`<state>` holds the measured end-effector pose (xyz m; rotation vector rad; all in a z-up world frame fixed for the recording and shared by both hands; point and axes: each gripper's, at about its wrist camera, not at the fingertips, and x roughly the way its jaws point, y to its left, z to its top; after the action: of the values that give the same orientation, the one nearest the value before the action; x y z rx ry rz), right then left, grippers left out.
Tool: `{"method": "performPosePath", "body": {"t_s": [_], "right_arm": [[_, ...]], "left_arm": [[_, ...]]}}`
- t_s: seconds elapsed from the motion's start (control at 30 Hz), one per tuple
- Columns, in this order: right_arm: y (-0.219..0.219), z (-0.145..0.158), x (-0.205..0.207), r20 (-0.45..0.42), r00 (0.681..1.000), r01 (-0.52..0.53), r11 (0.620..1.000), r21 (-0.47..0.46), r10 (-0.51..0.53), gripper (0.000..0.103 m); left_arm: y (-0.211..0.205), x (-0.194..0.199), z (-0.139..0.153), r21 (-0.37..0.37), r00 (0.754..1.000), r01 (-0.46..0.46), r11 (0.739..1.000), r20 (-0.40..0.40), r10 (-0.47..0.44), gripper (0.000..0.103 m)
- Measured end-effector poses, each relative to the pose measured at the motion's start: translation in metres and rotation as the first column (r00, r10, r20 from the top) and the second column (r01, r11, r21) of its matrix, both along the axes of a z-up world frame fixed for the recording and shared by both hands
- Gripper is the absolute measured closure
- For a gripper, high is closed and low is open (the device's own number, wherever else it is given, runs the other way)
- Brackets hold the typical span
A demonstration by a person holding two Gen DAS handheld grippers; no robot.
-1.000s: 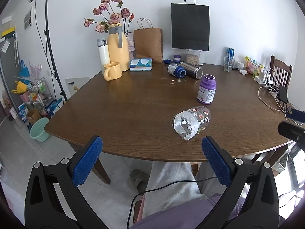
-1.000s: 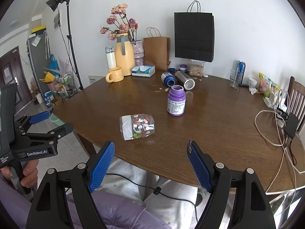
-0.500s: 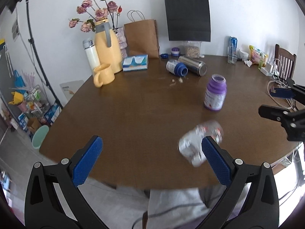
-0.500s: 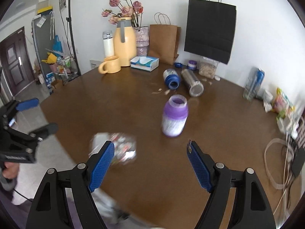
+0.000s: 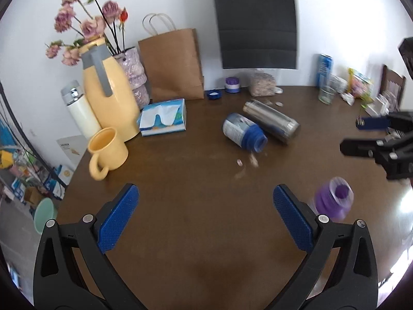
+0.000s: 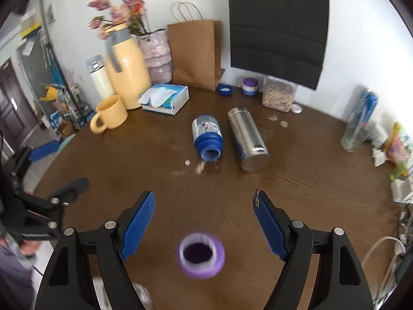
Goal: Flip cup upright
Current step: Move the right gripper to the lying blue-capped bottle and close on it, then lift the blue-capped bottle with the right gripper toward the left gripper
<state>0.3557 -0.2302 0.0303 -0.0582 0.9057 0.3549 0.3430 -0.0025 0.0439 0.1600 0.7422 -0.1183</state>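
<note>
Nearby, purple jar upright and uncapped, blue bottle toppled, mouth open

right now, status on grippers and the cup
Left gripper open, empty. Right gripper open, over purple bottle. Cup only a blur at frame edge, ungrasped.

no text is legible on anything here.

Table: dark brown wood grain. Mug and jug: yellow. Upright bottle: purple. Gripper pads: blue, textured.
</note>
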Motion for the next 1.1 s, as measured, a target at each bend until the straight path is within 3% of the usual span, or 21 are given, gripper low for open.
{"method": "performPosePath", "body": {"t_s": [0.17,0.33,0.43,0.57,0.67,0.93,1.03,1.1], "right_arm": [[0.022,-0.039,0.073,-0.125,0.992,-0.007,1.0,-0.012,0.005,0.02],[0.057,-0.077,0.122,-0.157,0.987,-0.048,0.996,-0.078,0.035,0.02],[0.074,-0.093,0.147,-0.199,0.979,-0.074,0.991,-0.11,0.051,0.02],[0.089,-0.109,0.171,-0.219,0.974,-0.109,0.974,-0.197,0.064,0.034],[0.088,-0.12,0.185,-0.244,0.969,-0.094,0.978,-0.188,0.046,0.041],[0.105,-0.115,0.176,-0.223,0.963,-0.185,0.971,-0.149,0.15,0.045],[0.127,-0.114,0.154,-0.226,0.939,-0.299,0.941,-0.16,0.26,0.045],[0.148,-0.112,0.133,-0.234,0.903,-0.402,0.9,-0.169,0.36,0.045]], "left_arm": [[0.004,0.062,-0.008,-0.045,0.999,-0.004,0.999,-0.033,0.002,0.0],[0.002,0.107,-0.023,-0.063,0.998,0.032,0.997,-0.05,-0.035,0.0],[0.009,0.13,-0.037,-0.144,0.991,0.079,0.987,-0.099,-0.093,0.0],[0.015,0.146,-0.052,-0.175,0.986,0.095,0.98,-0.116,-0.116,0.0],[0.017,0.158,-0.064,-0.181,0.982,0.091,0.979,-0.144,-0.118,0.0],[0.04,0.157,-0.064,-0.233,0.985,0.067,0.97,-0.137,-0.101,0.0],[0.054,0.152,-0.057,-0.233,0.989,0.042,0.972,-0.126,-0.073,0.001],[0.06,0.148,-0.055,-0.21,0.99,0.038,0.977,-0.125,-0.066,0.002]]}}
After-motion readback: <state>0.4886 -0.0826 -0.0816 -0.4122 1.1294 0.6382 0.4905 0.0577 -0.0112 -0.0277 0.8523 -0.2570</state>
